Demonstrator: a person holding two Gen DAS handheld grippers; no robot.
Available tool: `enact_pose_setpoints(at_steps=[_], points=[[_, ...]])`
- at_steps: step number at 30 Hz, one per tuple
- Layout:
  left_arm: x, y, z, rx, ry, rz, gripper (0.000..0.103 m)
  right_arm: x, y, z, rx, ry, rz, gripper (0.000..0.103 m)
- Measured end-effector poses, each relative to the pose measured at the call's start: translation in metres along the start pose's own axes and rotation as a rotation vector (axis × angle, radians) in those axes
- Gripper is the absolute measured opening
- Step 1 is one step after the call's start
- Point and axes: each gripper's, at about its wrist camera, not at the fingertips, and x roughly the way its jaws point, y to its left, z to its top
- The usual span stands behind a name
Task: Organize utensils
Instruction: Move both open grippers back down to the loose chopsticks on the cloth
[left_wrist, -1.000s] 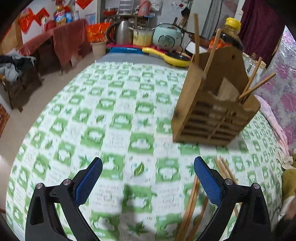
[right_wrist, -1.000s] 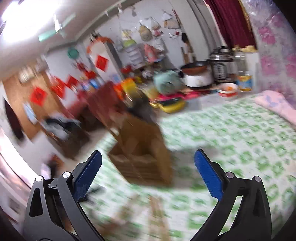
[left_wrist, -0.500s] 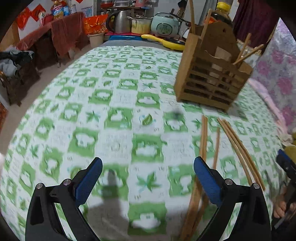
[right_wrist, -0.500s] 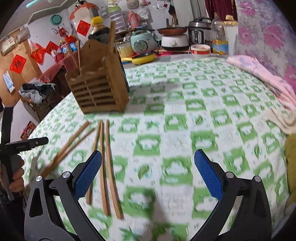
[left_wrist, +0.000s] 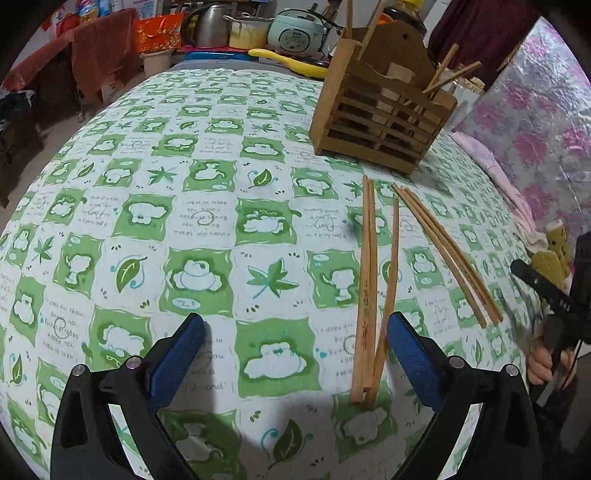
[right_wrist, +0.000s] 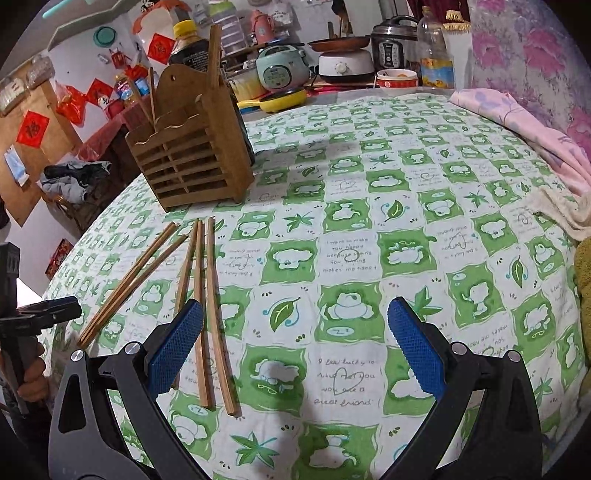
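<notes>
On a bench (left_wrist: 207, 221) spread with a green-and-white checked cloth (right_wrist: 369, 258), loose wooden chopsticks lie in two clusters before a slatted wooden holder (left_wrist: 376, 110) that stands upright at about one o'clock in the left wrist view, several chopsticks already leaning inside it. Nearest the left gripper (left_wrist: 295, 360), three chopsticks (left_wrist: 369, 280) lie close together, their near ends between its blue pads (left_wrist: 177, 358), just inside the right-hand pad; its jaws stand wide apart and grip nothing. Another bundle of chopsticks (left_wrist: 447, 254) lies slanted toward three o'clock, apart from the first. The right gripper (right_wrist: 295, 354) hovers above the cloth with jaws equally wide apart and empty, the three chopsticks beside its left pad at nine o'clock. Pots, a rice cooker (right_wrist: 282, 72) and bottles crowd the far edge at twelve o'clock.
</notes>
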Motion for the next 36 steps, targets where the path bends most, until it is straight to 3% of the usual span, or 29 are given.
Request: enact_pose_setpoints(at_steps=[5,11,16,23,26,30,36], points=[[0.007,-0.010,-0.001,0.058,0.018,0.063,0.097,0.002,-0.002,0.000,0.012,0.010,0.007,0.097],[0.021,-0.028,-0.004,0.161,0.050,0.201,0.099,0.002,-0.002,0.000,0.011,0.008,0.006,0.097],[0.024,-0.012,0.007,0.088,0.039,0.251,0.098,0.001,-0.002,0.000,0.011,0.006,0.007,0.097],[0.007,0.015,0.010,-0.049,-0.013,0.130,0.097,0.001,-0.002,0.000,0.012,0.002,0.009,0.097],[0.003,0.018,0.008,-0.057,-0.014,0.123,0.097,0.001,-0.003,0.000,0.018,0.004,0.011,0.097],[-0.001,0.018,-0.003,-0.008,0.009,0.238,0.097,0.001,-0.004,0.000,0.022,0.005,0.014,0.097],[-0.006,0.019,-0.015,0.066,0.010,0.347,0.098,0.001,-0.004,0.000,0.021,0.006,0.014,0.097]])
